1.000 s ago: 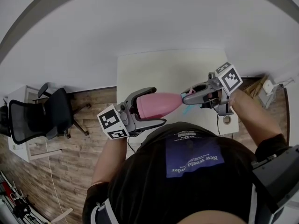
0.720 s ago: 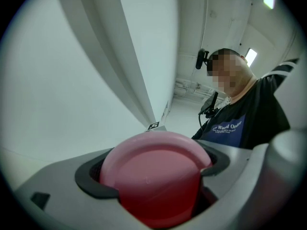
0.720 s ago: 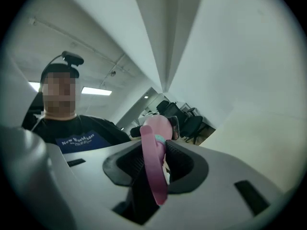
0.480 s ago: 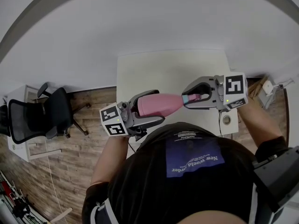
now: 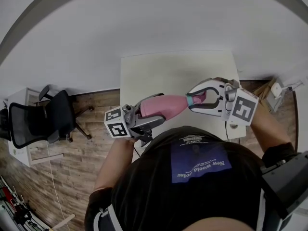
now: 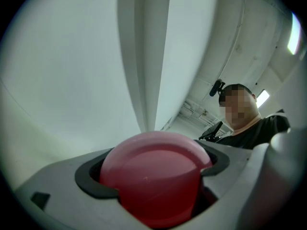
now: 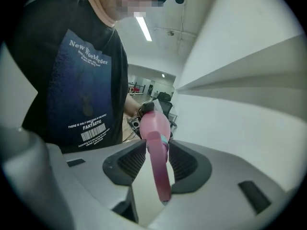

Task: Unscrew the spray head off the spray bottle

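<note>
Both tools are sitting turned compared with a second ago. The left tool's (image 5: 161,109) marker cube (image 5: 118,124) is lying a little lower and closer to the body. The right tool's (image 5: 191,100) marker cube (image 5: 242,107) is now hanging at the lower right of its tool, no longer up on top. The pink bottle (image 5: 163,105) is staying level between them.

At the far left, a black chair (image 5: 53,117) is standing on the wooden floor (image 5: 72,162), well apart from the white worktop (image 5: 178,71).

The left tool (image 6: 153,171) is gripping the wide body of the bottle (image 6: 153,176), its jaws spread wide and pressing on both sides of it, with the rounded base facing that tool's camera. The bottle is hanging in the air over the near edge of the worktop, just in front of the person's dark shirt (image 5: 199,165).

To the right, the bottle is narrowing to a teal collar and the spray head (image 5: 198,98). The right tool (image 7: 158,162) is clamping that spray head (image 7: 158,169), with its jaws about half open and their dark pads lying against either side. In the right gripper view the pink trigger is pointing toward the camera, and the bottle body (image 7: 154,121) is reaching away beyond the jaws.
</note>
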{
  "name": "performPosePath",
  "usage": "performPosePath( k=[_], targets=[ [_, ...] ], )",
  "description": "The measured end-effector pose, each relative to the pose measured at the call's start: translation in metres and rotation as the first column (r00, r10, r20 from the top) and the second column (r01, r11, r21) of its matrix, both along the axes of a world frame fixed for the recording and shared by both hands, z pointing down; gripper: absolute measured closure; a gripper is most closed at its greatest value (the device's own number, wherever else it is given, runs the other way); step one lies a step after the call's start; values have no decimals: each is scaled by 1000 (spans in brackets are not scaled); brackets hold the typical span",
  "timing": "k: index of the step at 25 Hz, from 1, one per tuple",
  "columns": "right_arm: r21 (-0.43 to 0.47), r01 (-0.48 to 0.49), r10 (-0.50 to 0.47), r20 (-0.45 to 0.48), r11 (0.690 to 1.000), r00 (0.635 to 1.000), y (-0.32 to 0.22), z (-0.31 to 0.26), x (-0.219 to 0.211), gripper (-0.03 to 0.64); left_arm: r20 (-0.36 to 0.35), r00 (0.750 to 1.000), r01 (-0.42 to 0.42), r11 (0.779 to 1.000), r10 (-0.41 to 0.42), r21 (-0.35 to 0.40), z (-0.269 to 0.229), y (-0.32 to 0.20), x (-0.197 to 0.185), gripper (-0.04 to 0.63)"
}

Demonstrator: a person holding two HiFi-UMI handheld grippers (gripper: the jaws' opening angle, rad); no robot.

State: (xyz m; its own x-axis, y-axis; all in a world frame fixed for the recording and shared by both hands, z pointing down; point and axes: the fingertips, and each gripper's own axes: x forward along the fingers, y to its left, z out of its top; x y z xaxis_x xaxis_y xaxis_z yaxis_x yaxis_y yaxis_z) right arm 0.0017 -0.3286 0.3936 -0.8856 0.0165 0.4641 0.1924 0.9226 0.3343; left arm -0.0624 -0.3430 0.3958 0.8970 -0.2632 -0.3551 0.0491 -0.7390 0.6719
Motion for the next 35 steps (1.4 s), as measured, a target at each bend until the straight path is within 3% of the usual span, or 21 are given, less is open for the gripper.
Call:
performPosePath(
  k=[2, 4, 6, 8, 10, 11, 12, 14, 15, 16, 17, 19, 21, 25, 31, 35],
  targets=[
    [-31, -24, 24, -1, 999, 1000, -3, -1, 3, 487, -2, 1000, 15, 1000, -15, 19, -1, -2, -1, 100],
    [-54, -41, 41, 4, 998, 999, -7, -4, 6, 436, -4, 999, 33, 999, -32, 41, -3, -4, -3, 100],
    [-119, -81, 90, 74, 990, 993, -12, -18, 8, 398, -5, 998, 60, 996, -60, 71, -6, -6, -8, 100],
    [-263, -146, 197, 177, 954, 964, -21, -37, 14, 396, 16, 995, 98, 988, -100, 119, -8, -8, -14, 100],
    [-445, -179, 299, 215, 878, 930, -38, -44, 30, 396, 54, 988, 135, 973, -148, 188, -9, -9, -19, 100],
    [-570, -174, 350, 216, 803, 911, -46, -42, 39, 396, 75, 982, 151, 962, -172, 227, -10, -9, -21, 100],
    [-707, -150, 400, 202, 691, 894, -54, -38, 46, 396, 97, 976, 163, 950, -195, 268, -10, -9, -23, 100],
    [-914, -62, 477, 150, 401, 866, -65, -24, 55, 396, 133, 964, 173, 923, -229, 343, -12, -9, -24, 100],
    [-963, -17, 497, 123, 268, 859, -68, -16, 56, 396, 144, 960, 171, 911, -240, 375, -14, -8, -23, 100],
    [-987, 18, 502, 99, 163, 859, -68, -10, 54, 381, 150, 958, 168, 900, -246, 402, -16, -6, -22, 100],
    [-996, 42, 495, 78, 85, 865, -65, -6, 49, 371, 155, 956, 164, 890, -250, 425, -17, -5, -20, 100],
    [-998, 67, 462, 55, -9, 885, -56, 0, 36, 351, 165, 953, 153, 872, -255, 466, -19, -2, -18, 100],
    [-994, 92, 431, 56, -64, 901, -52, 1, 24, 350, 186, 948, 134, 853, -259, 505, -20, 1, -17, 100],
    [-981, 137, 403, 71, -138, 913, -50, -1, 12, 347, 210, 938, 119, 824, -276, 554, -21, 6, -13, 100],
    [-967, 174, 377, 94, -184, 921, -49, -5, 9, 347, 238, 919, 100, 770, -315, 630, -26, 12, -12, 100],
    [-950, 225, 361, 137, -214, 922, -44, -12, 6, 347, 305, 904, 8, 726, -299, 687, -15, 25, -3, 100]
  ],
)
